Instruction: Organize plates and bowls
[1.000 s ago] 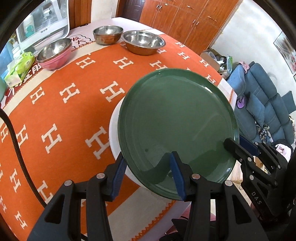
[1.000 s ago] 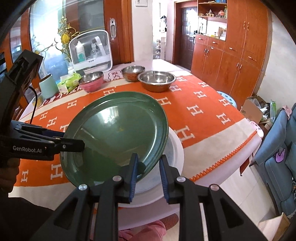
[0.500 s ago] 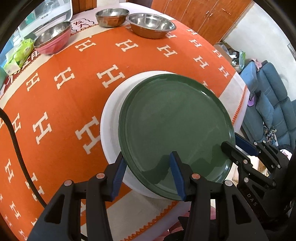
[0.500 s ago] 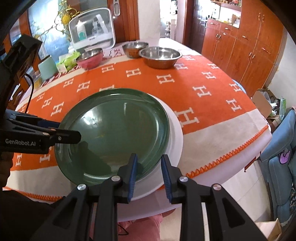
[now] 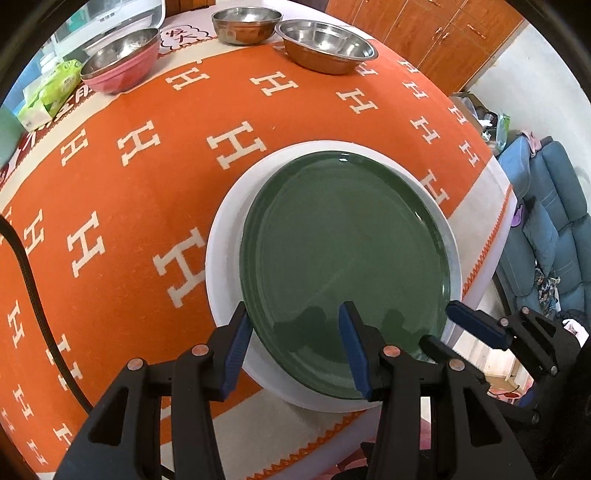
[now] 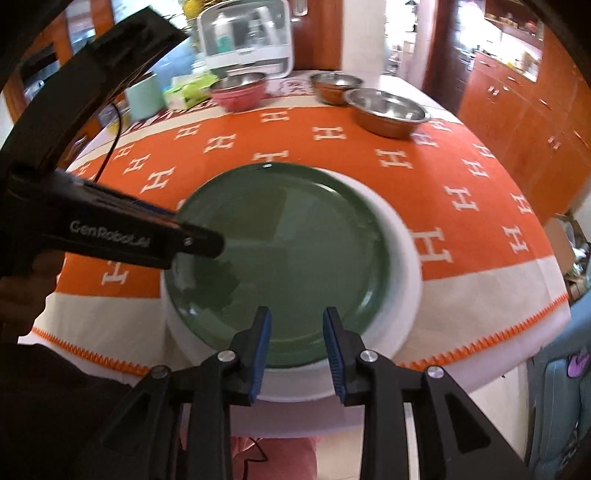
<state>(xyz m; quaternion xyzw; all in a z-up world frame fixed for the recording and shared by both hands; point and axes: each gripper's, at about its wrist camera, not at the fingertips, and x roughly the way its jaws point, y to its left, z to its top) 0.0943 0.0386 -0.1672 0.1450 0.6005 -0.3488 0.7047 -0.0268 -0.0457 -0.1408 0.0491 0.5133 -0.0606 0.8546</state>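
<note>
A dark green plate [image 5: 343, 258] lies flat on a larger white plate [image 5: 225, 236] near the table's front edge; both also show in the right wrist view, green [image 6: 288, 251] on white [image 6: 402, 258]. My left gripper [image 5: 295, 325] is open, its fingers astride the green plate's near rim. My right gripper [image 6: 297, 321] is open just above the plate's near edge, holding nothing. Three metal bowls stand at the far side: a pink-sided one [image 5: 122, 61], a small one [image 5: 245, 24] and a wide one [image 5: 327, 46].
An orange cloth [image 5: 147, 147] with white H marks covers the table. A green tissue pack [image 5: 50, 94] and a white box [image 6: 247, 40] stand at the back left. A black cable [image 5: 26, 280] runs along the left. A blue sofa [image 5: 546, 229] is to the right.
The green plate was held tilted above the white plate and has come down flat onto it. My right gripper has opened and let go of its rim.
</note>
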